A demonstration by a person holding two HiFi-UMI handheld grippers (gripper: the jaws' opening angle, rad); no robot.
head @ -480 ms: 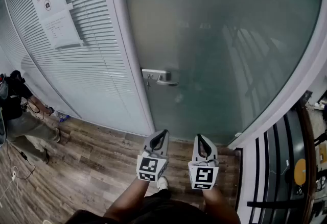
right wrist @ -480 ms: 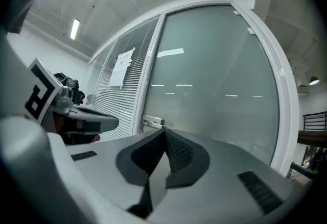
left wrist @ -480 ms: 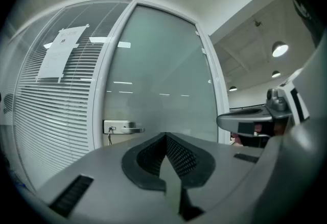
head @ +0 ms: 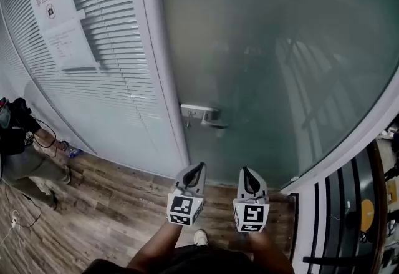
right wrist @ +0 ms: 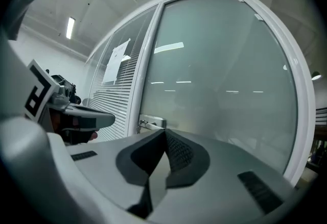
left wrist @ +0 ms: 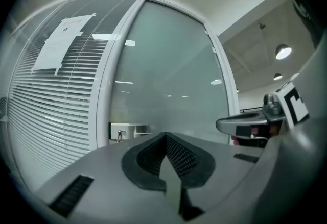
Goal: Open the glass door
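The frosted glass door (head: 280, 48) stands shut in front of me in the head view, in a white frame (head: 165, 79). Its metal lever handle (head: 206, 115) sits at the door's left edge, a short way beyond both grippers. My left gripper (head: 196, 168) and right gripper (head: 245, 171) are held level side by side below the handle, both shut with nothing between the jaws. In the left gripper view the shut jaws (left wrist: 166, 136) point at the door, with the handle plate (left wrist: 122, 130) to their left. The right gripper view shows the shut jaws (right wrist: 164, 132) just below the handle (right wrist: 151, 123).
A wall of white blinds (head: 93, 79) with paper notices (head: 59, 17) runs to the left of the door. A person (head: 19, 141) stands at the far left on the wooden floor (head: 106, 204). A black railing and striped edge (head: 330, 204) lie at the right.
The door and its handle have come closer and sit lower in the head view, nearer the grippers. Both grippers stay shut and side by side.
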